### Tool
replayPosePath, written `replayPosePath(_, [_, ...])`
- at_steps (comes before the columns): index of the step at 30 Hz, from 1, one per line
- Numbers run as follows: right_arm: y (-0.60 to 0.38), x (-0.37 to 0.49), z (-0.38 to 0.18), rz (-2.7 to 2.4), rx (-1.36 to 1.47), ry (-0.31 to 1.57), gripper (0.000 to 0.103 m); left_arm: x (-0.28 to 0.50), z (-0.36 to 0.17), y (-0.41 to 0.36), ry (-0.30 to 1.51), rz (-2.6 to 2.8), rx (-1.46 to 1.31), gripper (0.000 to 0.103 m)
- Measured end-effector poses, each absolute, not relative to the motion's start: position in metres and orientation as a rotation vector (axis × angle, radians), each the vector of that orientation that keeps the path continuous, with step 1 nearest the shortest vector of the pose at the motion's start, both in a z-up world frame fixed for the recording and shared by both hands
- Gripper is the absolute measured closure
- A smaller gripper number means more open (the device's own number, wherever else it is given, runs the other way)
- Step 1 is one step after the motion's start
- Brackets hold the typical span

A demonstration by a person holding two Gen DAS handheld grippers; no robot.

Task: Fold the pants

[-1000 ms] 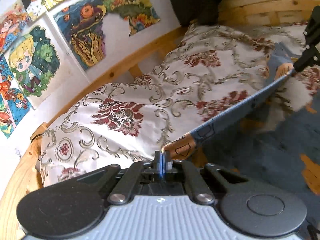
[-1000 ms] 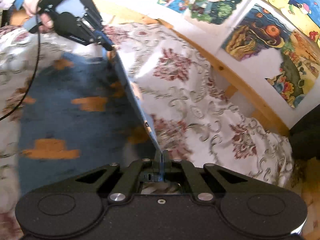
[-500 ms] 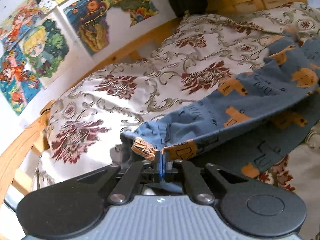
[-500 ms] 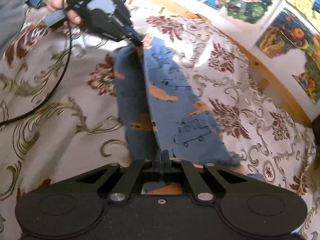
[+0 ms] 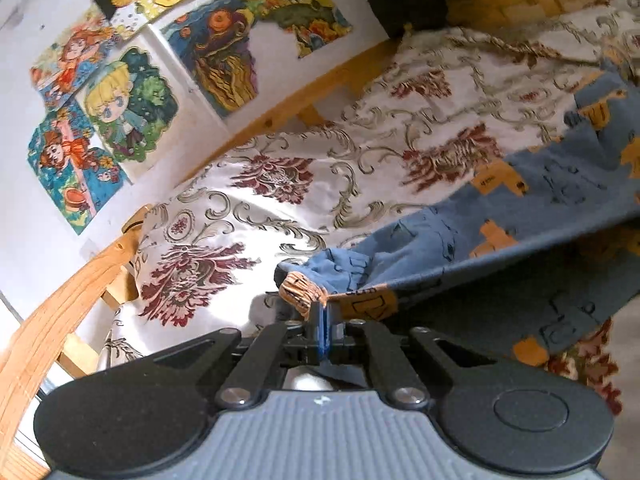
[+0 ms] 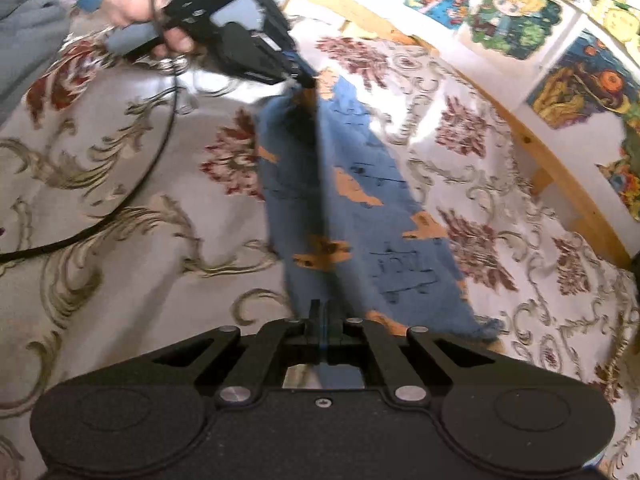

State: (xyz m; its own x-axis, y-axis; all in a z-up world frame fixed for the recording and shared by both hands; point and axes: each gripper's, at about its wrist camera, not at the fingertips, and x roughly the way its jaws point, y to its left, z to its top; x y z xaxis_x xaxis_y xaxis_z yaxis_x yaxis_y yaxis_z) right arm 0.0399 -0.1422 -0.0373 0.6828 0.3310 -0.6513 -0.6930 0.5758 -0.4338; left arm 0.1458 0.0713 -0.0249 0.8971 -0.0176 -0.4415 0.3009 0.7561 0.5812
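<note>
Both the left tool (image 5: 323,310) and right tool (image 6: 320,312) pinch the blue pants (image 6: 360,200); the fold should settle flat on the bedspread (image 6: 120,240), edges aligned.

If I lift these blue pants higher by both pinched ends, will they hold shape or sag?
Likely sag: the blue pants already drape in soft folds between the left gripper and right gripper. They look thin and light, bunching at the pinched edge. The satiny bedspread may let trailing fabric slide.
</note>
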Motion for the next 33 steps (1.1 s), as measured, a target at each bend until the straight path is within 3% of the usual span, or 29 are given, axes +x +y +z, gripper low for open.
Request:
replayPosePath(5, [-0.138, 0.043, -0.042, 0.603, -0.746, 0.533, 0.101, 0.144, -0.027, 0.074, 0.464, -0.213, 0.695, 0.102])
replayPosePath(6, [-0.140, 0.044, -0.039, 0.582, -0.728, 0.523, 0.095, 0.143, -0.026, 0.075, 0.460, -0.220, 0.693, 0.101])
replayPosePath(8, [-0.145, 0.045, -0.036, 0.541, -0.714, 0.510, 0.055, 0.140, -0.027, 0.074, 0.455, -0.223, 0.700, 0.094])
replayPosePath(9, [-0.147, 0.046, -0.038, 0.540, -0.726, 0.512, 0.050, 0.139, -0.027, 0.073, 0.454, -0.223, 0.707, 0.088])
replayPosePath(12, [-0.151, 0.047, -0.047, 0.504, -0.807, 0.505, 0.047, 0.130, -0.027, 0.070, 0.423, -0.239, 0.731, 0.047])
replayPosePath(13, [-0.152, 0.047, -0.049, 0.491, -0.822, 0.499, 0.044, 0.126, -0.026, 0.069, 0.401, -0.244, 0.746, 0.043])
replayPosePath(19, [-0.162, 0.057, -0.052, 0.440, -0.828, 0.505, 0.039, 0.117, -0.034, 0.059, 0.378, -0.305, 0.833, 0.042])
replayPosePath(24, [-0.165, 0.059, -0.062, 0.438, -0.904, 0.490, 0.042, 0.132, -0.048, 0.052, 0.415, -0.309, 0.894, 0.048])
replayPosePath(26, [-0.165, 0.060, -0.064, 0.434, -0.915, 0.495, 0.068, 0.136, -0.051, 0.051, 0.420, -0.309, 0.910, 0.057])
replayPosePath(28, [-0.166, 0.063, -0.065, 0.429, -0.917, 0.506, 0.083, 0.137, -0.055, 0.049, 0.405, -0.285, 0.947, 0.085])
replayPosePath(31, [-0.168, 0.063, -0.063, 0.442, -0.899, 0.511, 0.100, 0.136, -0.057, 0.048, 0.377, -0.282, 0.979, 0.092])
replayPosePath(33, [-0.168, 0.063, -0.060, 0.448, -0.890, 0.513, 0.102, 0.134, -0.057, 0.048, 0.365, -0.283, 0.985, 0.097])
